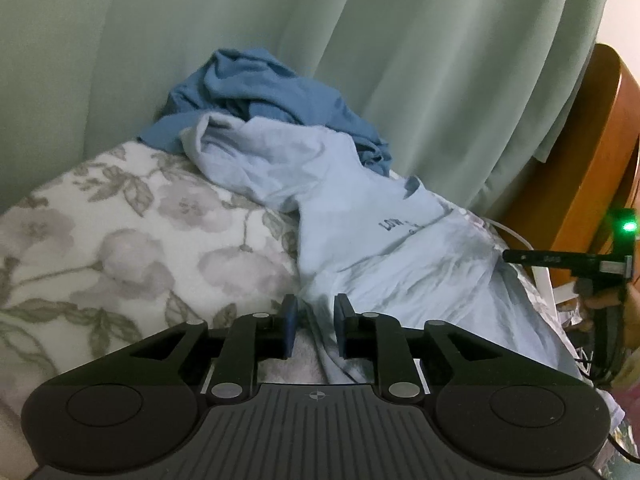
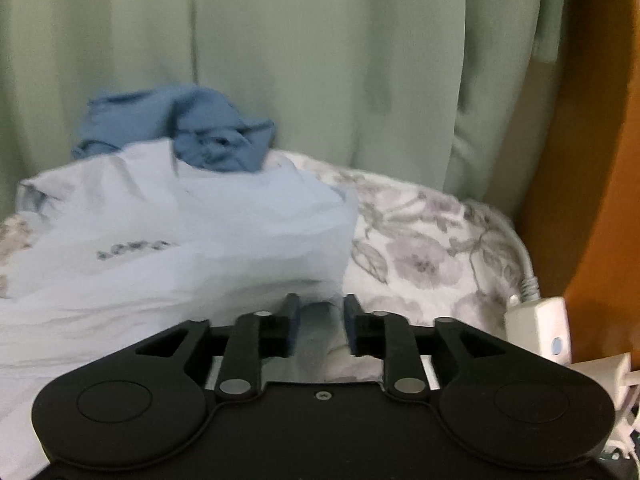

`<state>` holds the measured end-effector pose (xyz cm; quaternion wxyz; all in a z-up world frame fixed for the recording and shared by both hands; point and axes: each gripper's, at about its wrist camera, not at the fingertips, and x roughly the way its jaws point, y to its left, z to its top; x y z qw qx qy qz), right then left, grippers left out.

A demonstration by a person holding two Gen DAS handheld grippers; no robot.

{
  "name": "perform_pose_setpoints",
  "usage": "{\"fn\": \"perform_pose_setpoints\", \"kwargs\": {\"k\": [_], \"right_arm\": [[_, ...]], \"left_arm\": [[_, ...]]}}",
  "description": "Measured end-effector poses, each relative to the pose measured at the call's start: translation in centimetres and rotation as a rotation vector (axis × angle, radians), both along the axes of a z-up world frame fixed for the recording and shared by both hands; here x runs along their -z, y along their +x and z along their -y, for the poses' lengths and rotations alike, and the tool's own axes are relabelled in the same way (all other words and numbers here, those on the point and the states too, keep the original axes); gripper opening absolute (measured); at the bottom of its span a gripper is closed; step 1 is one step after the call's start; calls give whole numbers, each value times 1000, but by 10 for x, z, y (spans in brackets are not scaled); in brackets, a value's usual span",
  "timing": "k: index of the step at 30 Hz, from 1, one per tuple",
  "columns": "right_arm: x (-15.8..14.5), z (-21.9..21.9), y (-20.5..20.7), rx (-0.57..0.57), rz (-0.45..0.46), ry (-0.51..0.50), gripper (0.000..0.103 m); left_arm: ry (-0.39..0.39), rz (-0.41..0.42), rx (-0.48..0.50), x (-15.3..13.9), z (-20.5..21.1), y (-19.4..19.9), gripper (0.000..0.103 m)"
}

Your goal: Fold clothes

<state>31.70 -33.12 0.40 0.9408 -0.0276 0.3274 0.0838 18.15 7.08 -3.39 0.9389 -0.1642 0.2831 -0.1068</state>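
Floral blanket [image 1: 120, 240], pale shirt [image 1: 380, 264] edge between parted fingers [image 1: 289, 328]

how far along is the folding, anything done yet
Nothing looks finished. The light blue shirt lies spread but rumpled on the floral blanket. The left gripper and right gripper both sit at its near edge, jaws slightly apart with cloth between them, not clamped. Left: fold it, then the darker blue garment bunched behind it.
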Motion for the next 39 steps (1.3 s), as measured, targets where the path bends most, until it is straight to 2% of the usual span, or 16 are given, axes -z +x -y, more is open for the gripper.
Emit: {"fn": "perform_pose_setpoints", "kwargs": {"k": [9,13,15,22,26,30,32,39], "right_arm": [[-43,4,-79,-40,68,-16,33],[-49,8,-112,-34,81,-3,39],[-50,10,-131,-37,86,1,42],[-46,10,-183,-29,83,18,51],[-41,13,-206,-11,82,28,63],[-35,19,-225,13,77,36,67],[-30,21,-235,24,70,49,68],[-7,18,-264,26,32,23,66]], "left_arm": [[8,61,16,-22,8,-22,19],[22,82,30,-30,16,-32,33],[27,90,36,-32,19,-37,36],[32,109,52,-38,28,-55,52],[37,118,56,-40,31,-65,68],[34,116,64,-40,33,-72,71],[33,115,69,-40,35,-75,82],[40,104,98,-37,44,-82,82]]}}
